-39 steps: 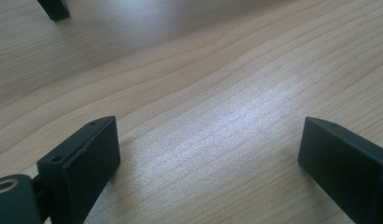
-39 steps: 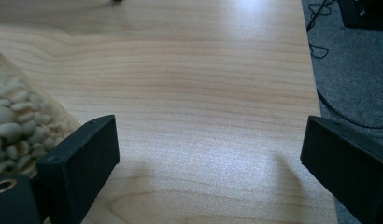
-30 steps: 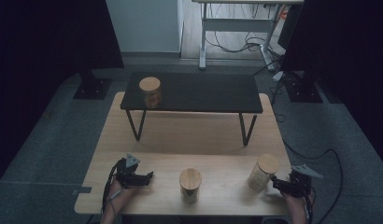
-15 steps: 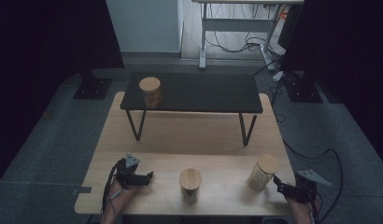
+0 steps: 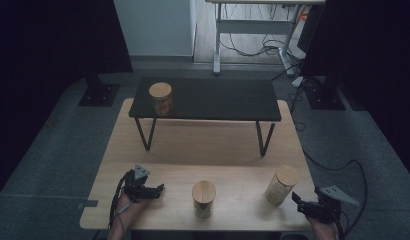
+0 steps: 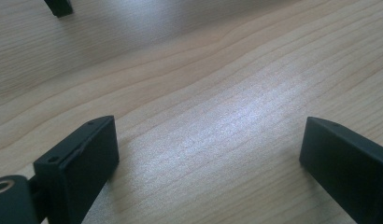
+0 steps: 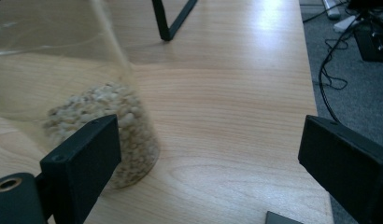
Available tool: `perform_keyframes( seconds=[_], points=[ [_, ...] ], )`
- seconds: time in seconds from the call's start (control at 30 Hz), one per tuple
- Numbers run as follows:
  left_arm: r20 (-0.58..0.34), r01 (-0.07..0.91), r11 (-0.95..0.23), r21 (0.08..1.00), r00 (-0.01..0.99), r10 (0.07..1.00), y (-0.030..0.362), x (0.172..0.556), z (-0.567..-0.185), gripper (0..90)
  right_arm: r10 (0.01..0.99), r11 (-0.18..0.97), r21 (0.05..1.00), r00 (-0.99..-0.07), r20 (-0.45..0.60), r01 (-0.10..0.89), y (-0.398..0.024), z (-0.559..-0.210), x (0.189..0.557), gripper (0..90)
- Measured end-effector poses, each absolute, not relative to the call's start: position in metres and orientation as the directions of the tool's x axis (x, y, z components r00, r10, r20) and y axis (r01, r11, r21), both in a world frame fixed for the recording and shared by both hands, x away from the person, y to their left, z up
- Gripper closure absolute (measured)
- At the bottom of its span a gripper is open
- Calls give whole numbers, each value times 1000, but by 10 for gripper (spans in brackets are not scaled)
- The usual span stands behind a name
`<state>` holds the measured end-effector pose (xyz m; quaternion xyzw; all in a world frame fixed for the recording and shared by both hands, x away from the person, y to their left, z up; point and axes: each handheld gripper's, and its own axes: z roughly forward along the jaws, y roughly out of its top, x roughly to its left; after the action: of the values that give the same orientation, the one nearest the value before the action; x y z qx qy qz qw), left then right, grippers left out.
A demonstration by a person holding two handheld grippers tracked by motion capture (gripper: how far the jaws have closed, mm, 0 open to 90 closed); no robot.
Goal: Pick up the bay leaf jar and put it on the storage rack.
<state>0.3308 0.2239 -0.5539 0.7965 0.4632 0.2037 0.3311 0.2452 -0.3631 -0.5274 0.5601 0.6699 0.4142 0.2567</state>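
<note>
Three clear jars with wooden lids are in the high view. One jar (image 5: 160, 97) stands on the black low table (image 5: 218, 100), one (image 5: 203, 197) at the front middle of the wooden table (image 5: 203, 145), and one (image 5: 282, 184) at the front right. My left gripper (image 5: 159, 189) (image 6: 208, 149) rests open over bare wood, left of the middle jar. My right gripper (image 5: 296, 198) (image 7: 208, 158) is open just right of the right jar (image 7: 87, 93), which holds pale grains and stands beyond its left jaw. Its jaws have just been closing a little, with nothing between them.
The low table's black legs (image 5: 144, 134) stand on the wooden table behind the jars. The wooden table's right edge (image 7: 320, 140) runs close to my right gripper, with grey floor and cables (image 5: 343, 165) beyond. Dark stand bases (image 5: 98, 94) sit on the floor at the back.
My right gripper has drawn back from the right jar, toward the table's right front corner. The left gripper and the jars have stayed put.
</note>
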Motion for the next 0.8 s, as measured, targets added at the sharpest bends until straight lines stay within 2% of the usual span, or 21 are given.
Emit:
perform_keyframes(
  seconds=[0.8],
  points=[
    [16,607,-345,716,479,877,224,330,-554,38,918,102,863,-382,110,495,-335,-507,214,53]
  ],
)
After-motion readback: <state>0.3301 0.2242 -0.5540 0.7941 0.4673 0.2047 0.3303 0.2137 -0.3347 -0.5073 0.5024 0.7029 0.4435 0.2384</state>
